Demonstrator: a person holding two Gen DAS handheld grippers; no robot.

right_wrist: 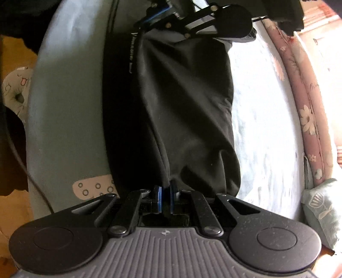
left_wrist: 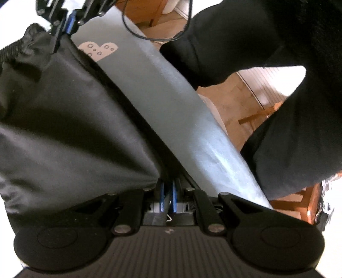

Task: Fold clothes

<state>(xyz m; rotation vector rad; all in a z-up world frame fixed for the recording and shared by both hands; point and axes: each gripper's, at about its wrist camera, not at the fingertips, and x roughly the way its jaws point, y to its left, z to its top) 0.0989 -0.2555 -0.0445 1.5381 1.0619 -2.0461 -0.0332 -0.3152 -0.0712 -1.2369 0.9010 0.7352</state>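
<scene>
I see a black, smooth-fabric garment [left_wrist: 70, 119] stretched between the two grippers above a bed. The garment has a gathered elastic band [left_wrist: 19, 46] at one end and a line of small white print [right_wrist: 130, 53] along one edge.

Left gripper [left_wrist: 168, 193]: in the left wrist view, its blue-padded fingers [left_wrist: 174, 196] stand narrow, almost together, with the lower corner of the black garment pinched between them. In the right wrist view the same gripper [right_wrist: 157, 11] appears at the top of the frame, clamped on the far end of the cloth.

Right gripper [right_wrist: 166, 195]: in the right wrist view, its blue pads [right_wrist: 159, 198] are drawn narrow, and a bunched fold of the black garment runs into the gap between them. In the left wrist view this gripper [left_wrist: 68, 23] appears at the upper left, gripping the garment beside the gathered band.

Position of the garment: it hangs taut between the two grip points, over a pale blue-grey bed sheet [left_wrist: 188, 111] that carries a beige patch printed with small circles [left_wrist: 99, 51]. A white quilted cover [right_wrist: 263, 119] lies on the far side of the garment, bordered by a pink floral fabric edge [right_wrist: 303, 102]. A pale green cushion [right_wrist: 322, 211] sits at the right.

A person's black sleeve [left_wrist: 299, 119] and a thin black cable [left_wrist: 154, 38] cross above a wooden floor [left_wrist: 226, 100].
</scene>
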